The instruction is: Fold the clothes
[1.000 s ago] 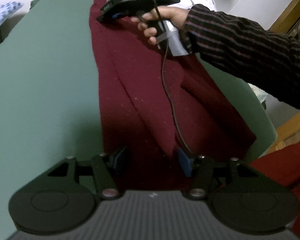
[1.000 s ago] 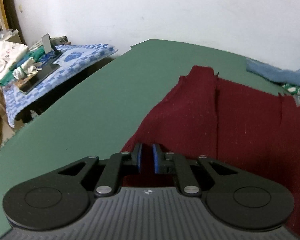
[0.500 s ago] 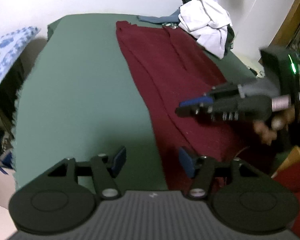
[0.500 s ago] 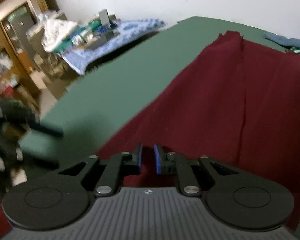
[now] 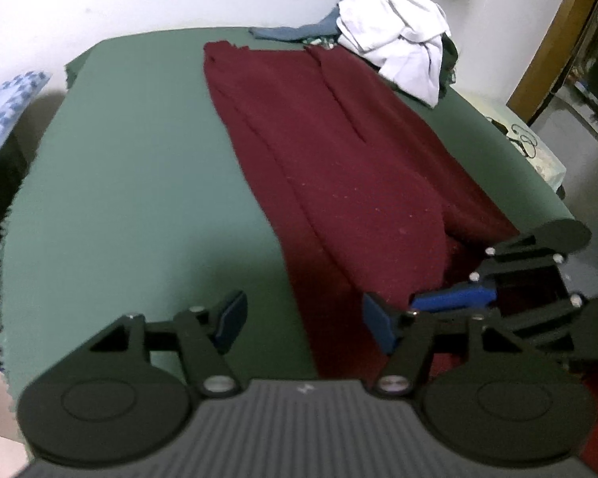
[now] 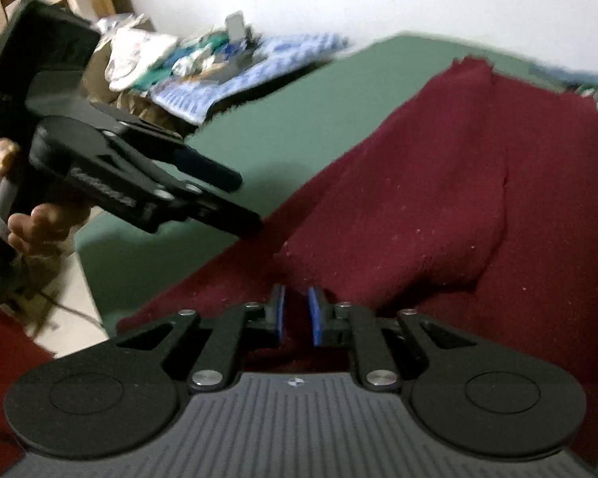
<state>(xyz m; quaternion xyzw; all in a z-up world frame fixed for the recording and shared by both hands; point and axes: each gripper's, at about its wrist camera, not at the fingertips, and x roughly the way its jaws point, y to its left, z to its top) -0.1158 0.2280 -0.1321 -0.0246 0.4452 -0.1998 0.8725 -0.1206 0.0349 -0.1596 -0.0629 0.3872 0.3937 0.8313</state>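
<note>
The maroon garment [image 5: 339, 167] lies flat on your green-covered worktop [image 5: 139, 183], its long axis running from the near edge to the far wall. Your left tool [image 5: 301, 320] stands wide and empty above its near hem, having just been opening. Your right tool [image 6: 297, 312], narrow and lately opening, pinches a nubby woollen fold.

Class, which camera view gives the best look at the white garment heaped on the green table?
The left wrist view. There the white garment is seen whole, crumpled at the far right corner of the green table, beyond the maroon cloth. The right wrist view catches only a blurred white sliver at its right edge.
</note>
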